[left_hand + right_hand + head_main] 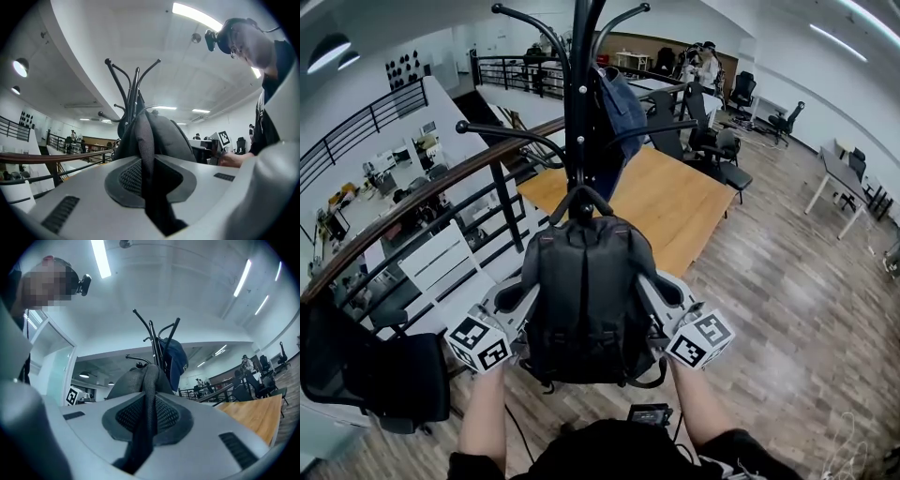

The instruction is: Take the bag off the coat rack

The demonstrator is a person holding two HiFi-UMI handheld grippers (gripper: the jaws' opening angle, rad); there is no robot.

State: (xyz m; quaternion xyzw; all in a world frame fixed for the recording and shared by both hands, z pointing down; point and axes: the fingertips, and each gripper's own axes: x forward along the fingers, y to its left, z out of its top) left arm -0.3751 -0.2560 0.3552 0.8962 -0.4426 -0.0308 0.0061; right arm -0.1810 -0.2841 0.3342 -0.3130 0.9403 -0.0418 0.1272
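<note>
Left gripper (528,302) clamped on one black strap (146,150), right gripper (653,300) clamped on the other strap (149,399)! Bag (586,300) hangs between them on the coat rack (578,112), long axis vertical, top handle pointing up at the pole, bottom toward the floor.

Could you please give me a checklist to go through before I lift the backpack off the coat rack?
1. Left gripper clamped on a black mesh strap of the black fabric backpack: ok.
2. Right gripper clamped on the other mesh strap: ok.
3. Top handle free of the black metal coat rack: not ok, it hangs on a hook.
4. Both grippers level at the backpack's sides: ok.
5. Blue jacket clear of the lift path: cannot tell.
</note>
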